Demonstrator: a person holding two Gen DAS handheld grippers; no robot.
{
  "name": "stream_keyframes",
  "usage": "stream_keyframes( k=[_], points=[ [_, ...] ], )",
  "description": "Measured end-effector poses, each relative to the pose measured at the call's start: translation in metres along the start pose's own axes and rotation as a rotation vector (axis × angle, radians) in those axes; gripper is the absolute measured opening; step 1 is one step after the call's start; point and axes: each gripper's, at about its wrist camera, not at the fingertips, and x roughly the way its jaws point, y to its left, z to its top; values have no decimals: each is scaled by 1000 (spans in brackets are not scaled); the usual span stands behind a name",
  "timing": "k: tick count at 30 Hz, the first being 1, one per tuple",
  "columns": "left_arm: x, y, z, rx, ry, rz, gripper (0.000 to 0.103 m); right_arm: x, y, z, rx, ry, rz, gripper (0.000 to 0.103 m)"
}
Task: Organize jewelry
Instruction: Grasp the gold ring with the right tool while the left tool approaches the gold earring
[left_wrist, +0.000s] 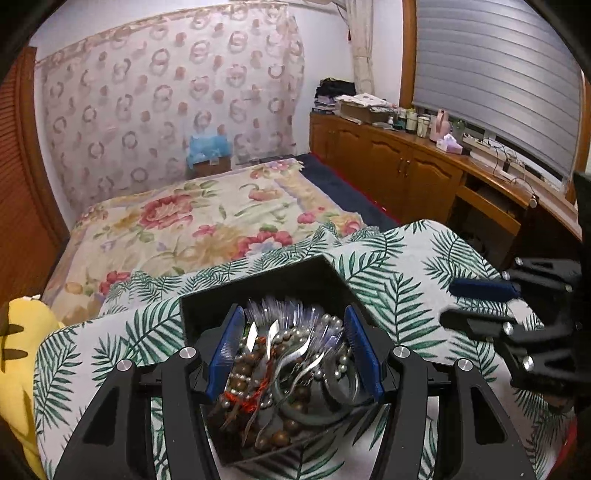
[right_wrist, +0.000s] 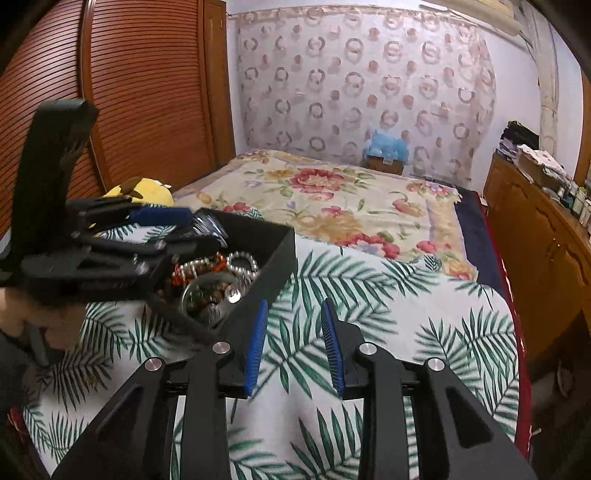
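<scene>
Claws: two, both spread; left claw (left_wrist: 293, 349) over one black box (left_wrist: 258, 284).

Bedroom with a patterned curtain (right_wrist: 365, 85) across the far wall, behind a bed under a floral blanket (right_wrist: 332, 199). Slatted wooden wardrobe doors (right_wrist: 147, 92) on one side; opposite, wooden cabinets (left_wrist: 388, 166) beneath a shuttered window (left_wrist: 495, 74).

The jewelry (left_wrist: 291, 365) lies in the box (left_wrist: 258, 284) on the bed (left_wrist: 207, 221), the cabinet (left_wrist: 399, 162) to its right.
</scene>
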Motion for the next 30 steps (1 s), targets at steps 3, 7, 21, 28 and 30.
stream_keyframes(
  k=[3,7,21,28,30],
  points=[
    [1,-2,1,0,6,0,55,-6,-1,-11,13,-2,5,32],
    [-12,-8,-4,10,-2,-4,58,-19,2,-29,22,-1,30,32],
    [-59,-14,-58,17,23,-34,89,-45,46,-93,-27,80,100,43],
    [-73,-4,-93,-7,67,-28,92,-47,64,-113,-83,135,97,44],
    [-76,1,-101,-11,81,-26,92,-47,67,-116,-95,149,97,44]
  ],
)
